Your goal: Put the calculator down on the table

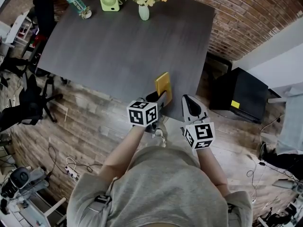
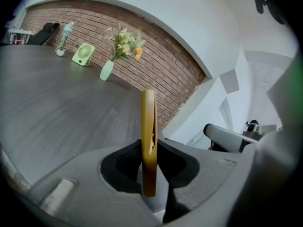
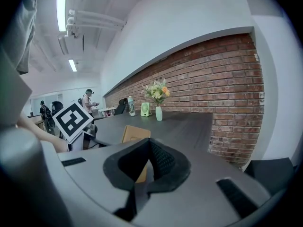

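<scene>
A flat yellow calculator stands on edge over the near right part of the dark grey table, with my left gripper shut on its lower end. In the left gripper view the calculator shows edge-on, upright, clamped between the black pads. My right gripper hovers just right of it at the table's near edge, shut and holding nothing. In the right gripper view its pads meet, and the calculator shows beyond them to the left.
At the table's far edge stand a vase of flowers, a small green fan and a teal bottle. A black cabinet stands right of the table by the brick wall. Chairs and cables are on the left floor.
</scene>
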Demonstrator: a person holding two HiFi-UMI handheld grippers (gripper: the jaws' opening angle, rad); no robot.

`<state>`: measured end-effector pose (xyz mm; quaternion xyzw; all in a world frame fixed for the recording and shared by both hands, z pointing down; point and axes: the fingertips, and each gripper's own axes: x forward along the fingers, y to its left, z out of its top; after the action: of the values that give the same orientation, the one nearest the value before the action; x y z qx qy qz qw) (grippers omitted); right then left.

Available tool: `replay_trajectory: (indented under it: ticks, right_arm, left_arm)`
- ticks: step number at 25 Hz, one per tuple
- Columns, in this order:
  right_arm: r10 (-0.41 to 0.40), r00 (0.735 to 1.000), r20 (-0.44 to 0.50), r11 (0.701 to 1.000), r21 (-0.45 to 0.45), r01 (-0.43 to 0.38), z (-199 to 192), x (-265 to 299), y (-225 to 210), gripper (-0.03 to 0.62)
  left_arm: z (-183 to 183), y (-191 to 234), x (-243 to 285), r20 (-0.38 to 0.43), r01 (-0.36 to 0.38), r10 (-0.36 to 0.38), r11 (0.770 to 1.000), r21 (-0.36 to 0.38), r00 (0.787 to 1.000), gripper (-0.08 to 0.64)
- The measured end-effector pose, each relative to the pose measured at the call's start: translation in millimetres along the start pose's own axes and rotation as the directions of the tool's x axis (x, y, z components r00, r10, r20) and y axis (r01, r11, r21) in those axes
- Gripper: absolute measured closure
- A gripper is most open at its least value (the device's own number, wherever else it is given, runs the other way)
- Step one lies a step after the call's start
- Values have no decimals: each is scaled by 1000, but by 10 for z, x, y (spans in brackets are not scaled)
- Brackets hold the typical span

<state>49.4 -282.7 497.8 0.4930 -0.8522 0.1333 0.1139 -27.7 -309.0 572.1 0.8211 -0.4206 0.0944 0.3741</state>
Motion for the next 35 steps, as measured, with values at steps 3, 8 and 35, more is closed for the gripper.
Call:
replay_trajectory:
  ticks: [3, 8, 35]
  right_arm:
    - [-3, 1000, -3, 1000, 4, 3, -9, 6, -48, 589]
    - [-7, 1000, -8, 1000, 7, 8, -30, 7, -120, 589]
    - [3, 1000, -19, 1000, 5, -3, -86, 24, -232, 589]
  left_arm:
    - [-15, 12, 65, -11, -3, 3, 1000, -1, 1000, 472]
    - [-20, 11, 149, -19, 3, -3, 1000, -9, 1000, 472]
    - [68, 210, 440, -61, -57, 53, 996, -74, 997, 451]
